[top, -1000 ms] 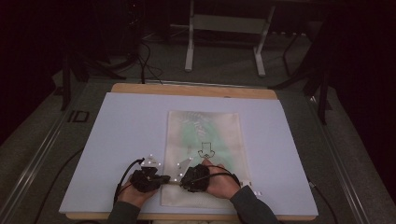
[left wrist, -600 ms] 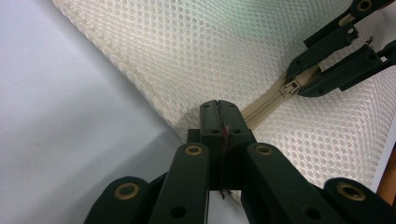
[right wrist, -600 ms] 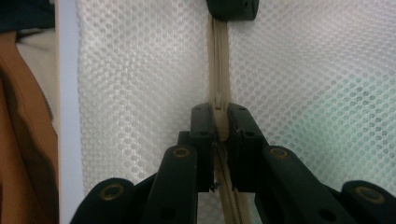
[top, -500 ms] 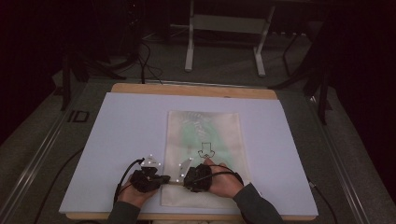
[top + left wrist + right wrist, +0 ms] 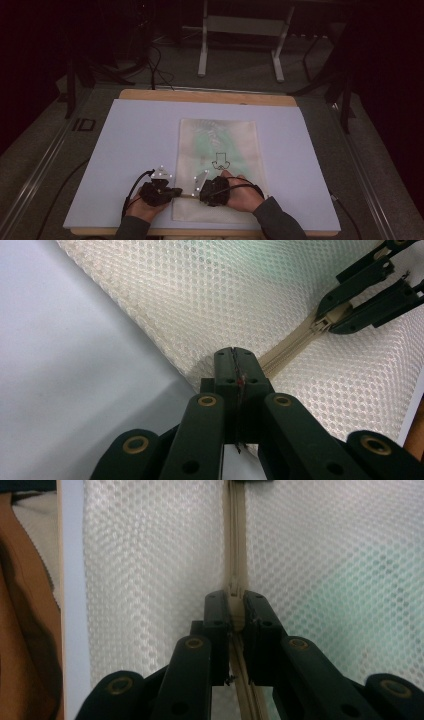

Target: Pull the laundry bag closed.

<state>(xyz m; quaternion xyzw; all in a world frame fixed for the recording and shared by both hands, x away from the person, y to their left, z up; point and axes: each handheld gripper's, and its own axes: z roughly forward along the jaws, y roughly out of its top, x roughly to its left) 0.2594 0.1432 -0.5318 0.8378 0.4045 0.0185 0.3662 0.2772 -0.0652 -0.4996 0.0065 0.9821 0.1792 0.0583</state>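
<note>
Cream honeycomb mesh forms the zippered laundry bag (image 5: 218, 165), which lies flat on the white table cover (image 5: 135, 145), its near end at the person's edge of the table. Something green shows dimly through the mesh, a pale green patch in the bag's middle; what it is cannot be told. From above, a small black printed mark sits on the bag just beyond the right gripper (image 5: 214, 189), and both grippers meet over the bag's near end, the left gripper (image 5: 165, 191) at its left corner. The left gripper view adds what the high view cannot: its jaws are pressed together on the bag's corner, at the end of the beige zipper tape (image 5: 287, 347), and farther along the tape the other gripper's jaws clasp the zipper slider (image 5: 327, 320). The right gripper view shows its own jaws narrowed onto that slider (image 5: 236, 607), with the zipper running straight ahead between two mesh panels and the green tint at right.
</note>
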